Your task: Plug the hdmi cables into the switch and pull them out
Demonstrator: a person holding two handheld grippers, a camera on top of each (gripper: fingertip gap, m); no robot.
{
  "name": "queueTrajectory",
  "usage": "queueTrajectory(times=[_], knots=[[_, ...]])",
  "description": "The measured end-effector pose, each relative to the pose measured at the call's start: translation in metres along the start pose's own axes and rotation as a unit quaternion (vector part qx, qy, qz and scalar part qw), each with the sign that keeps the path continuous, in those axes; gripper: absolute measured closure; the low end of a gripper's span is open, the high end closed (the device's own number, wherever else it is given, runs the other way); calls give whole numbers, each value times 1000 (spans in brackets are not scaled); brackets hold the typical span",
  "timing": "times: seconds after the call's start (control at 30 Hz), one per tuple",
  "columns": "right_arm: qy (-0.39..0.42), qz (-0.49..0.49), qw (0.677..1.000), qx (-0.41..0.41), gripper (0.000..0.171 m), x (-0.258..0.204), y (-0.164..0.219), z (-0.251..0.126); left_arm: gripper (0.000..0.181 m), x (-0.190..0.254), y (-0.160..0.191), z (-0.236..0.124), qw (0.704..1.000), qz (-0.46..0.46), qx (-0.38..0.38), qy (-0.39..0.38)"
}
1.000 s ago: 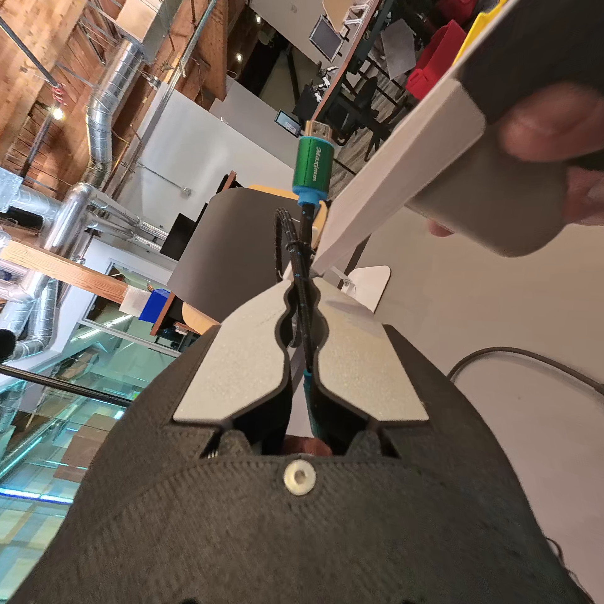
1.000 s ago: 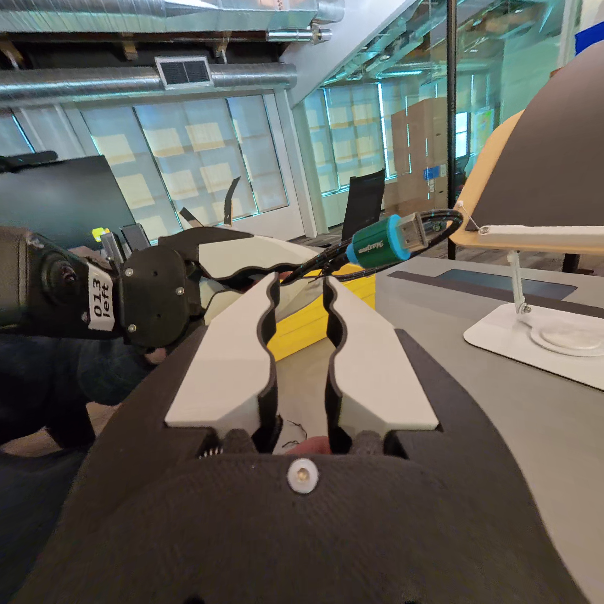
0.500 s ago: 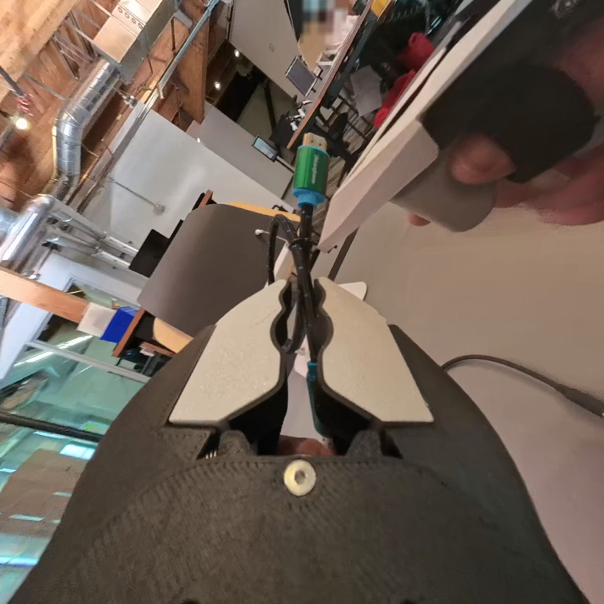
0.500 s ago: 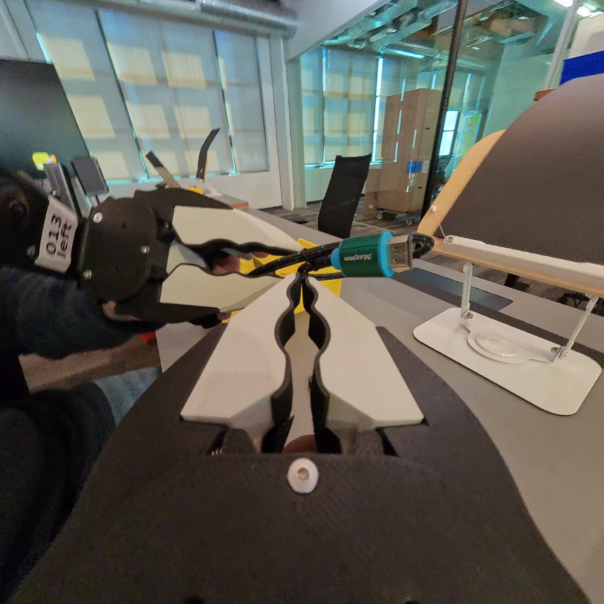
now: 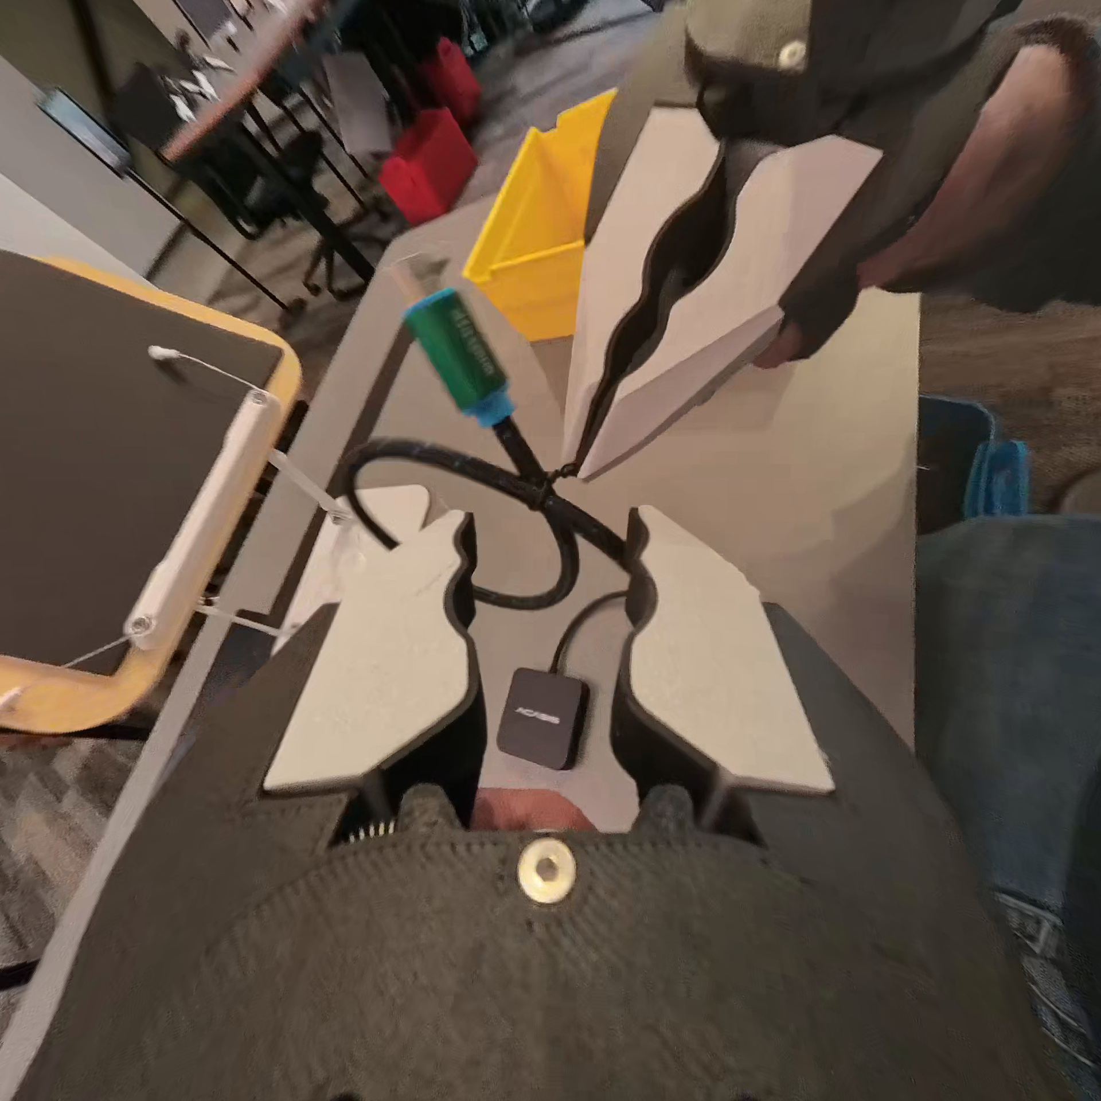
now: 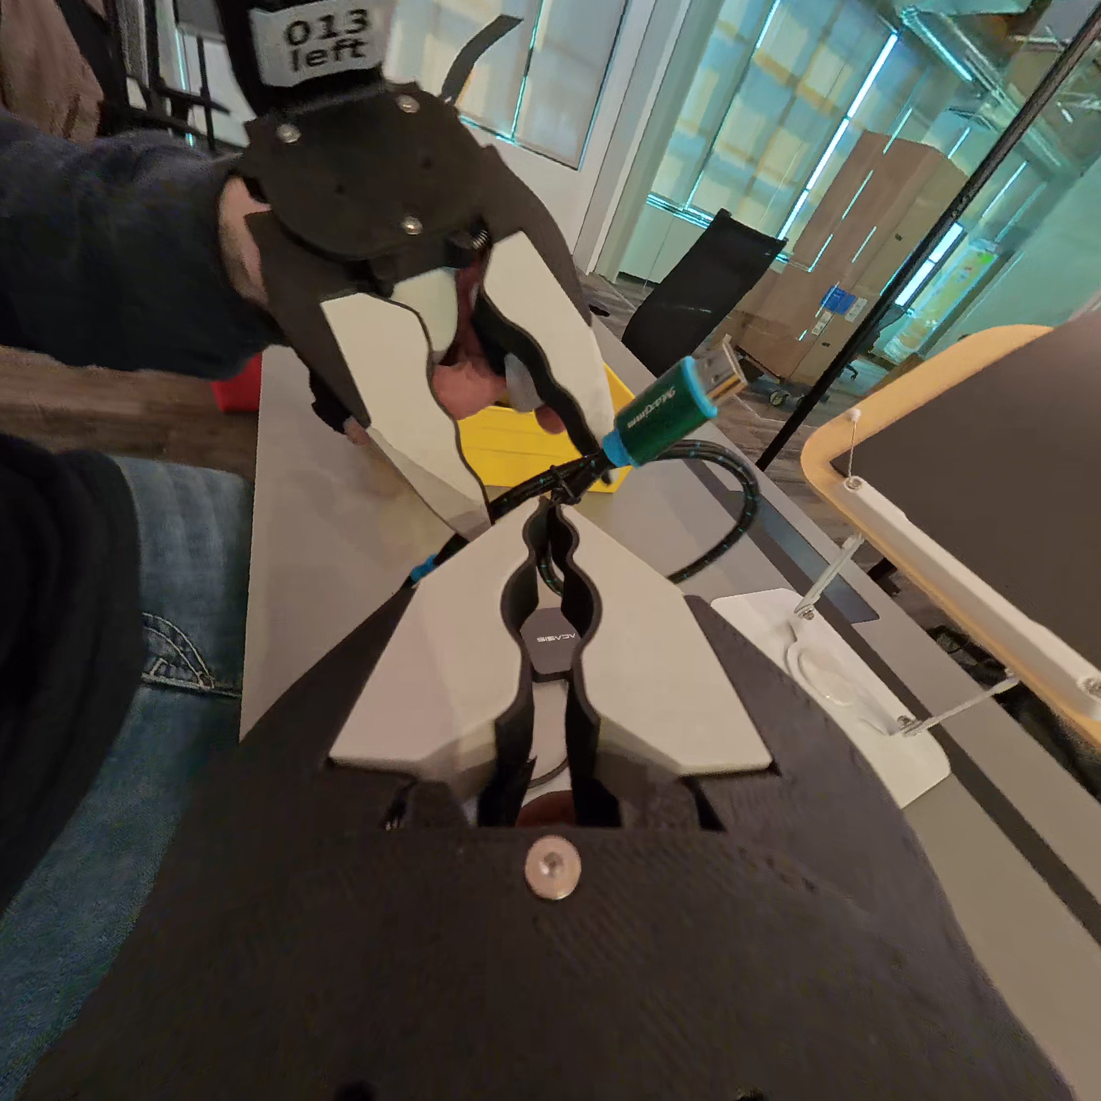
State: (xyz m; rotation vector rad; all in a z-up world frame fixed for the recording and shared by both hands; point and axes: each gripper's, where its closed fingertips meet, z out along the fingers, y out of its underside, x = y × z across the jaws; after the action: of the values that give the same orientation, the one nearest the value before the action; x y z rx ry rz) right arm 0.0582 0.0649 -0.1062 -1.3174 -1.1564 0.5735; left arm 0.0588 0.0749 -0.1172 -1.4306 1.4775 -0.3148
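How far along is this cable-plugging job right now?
Done: little. The black switch lies on the table with no plug visibly in it. In hand: the right gripper is shut on the HDMI cable, its green plug in the air; the left gripper is open. Left: plugging in, then pulling out.

HDMI cable (image 6: pixel 724 518): braided black sheath, teal flecks. Plug on cable end (image 6: pixel 664 414): green satin metal-look shell, blue plastic collar, bright metal tip. Switch (image 5: pixel 543 718) below cable loop: matt black plastic. Bin (image 5: pixel 539 232) beyond plug: glossy yellow plastic. Table (image 5: pixel 774 476): smooth matt grey.
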Motion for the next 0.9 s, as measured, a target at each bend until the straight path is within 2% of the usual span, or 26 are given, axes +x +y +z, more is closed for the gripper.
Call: queueTrajectory(times=[0.17,0.27,0.47,0.57,0.77,0.9], knots=[[-12,-29,999,-12,171,-8,3,3,155,17,13,9,997,-39,-6,67],[-33,-10,999,7,171,-13,-1,1,158,22,7,11,994,-61,36,88],[-83,53,995,32,171,-16,-4,-5,170,20,-1,13,994,-54,76,64],[-67,42,997,12,171,-12,1,-5,174,14,2,17,995,-60,66,36],[18,-66,996,-64,171,-1,10,-5,175,8,7,24,995,-90,46,0],[96,-211,966,-119,171,8,11,-6,175,4,7,25,993,-109,40,-20]])
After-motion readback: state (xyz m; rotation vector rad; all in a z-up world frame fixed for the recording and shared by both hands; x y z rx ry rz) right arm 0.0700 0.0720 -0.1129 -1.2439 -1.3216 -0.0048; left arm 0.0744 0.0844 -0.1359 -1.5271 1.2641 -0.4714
